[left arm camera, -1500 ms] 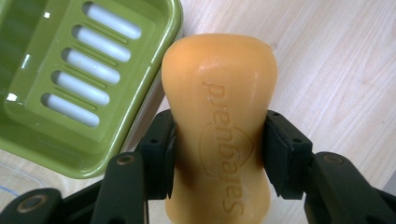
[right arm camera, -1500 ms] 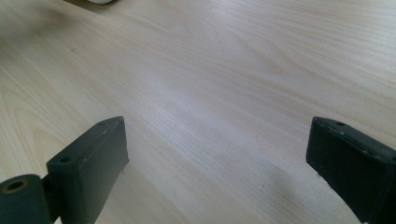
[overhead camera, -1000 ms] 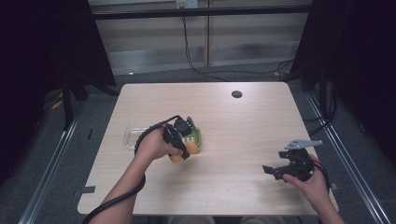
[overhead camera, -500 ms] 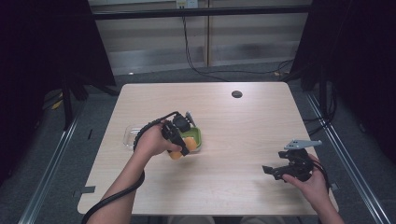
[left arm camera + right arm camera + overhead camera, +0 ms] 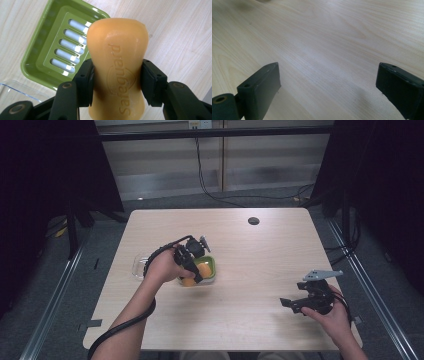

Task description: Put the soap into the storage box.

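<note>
Left hand-held gripper [image 5: 116,82] clamped around an orange soap bar [image 5: 117,65], embossed lettering legible in its own view alone.

— Are you picking up any lettering on your feed?

— I'm reading one embossed word in the middle of the left gripper view. It's sitting on the face of the orange soap bar [image 5: 116,62].

— What is it saying?

— It's running up the bar, starting with an S near the lower edge of the frame and climbing toward the centre. I'm making it out as "Safeguard", with a curved outline pressed around it. The middle letters are coming through faint, so I'm not vouching for each one.
</note>
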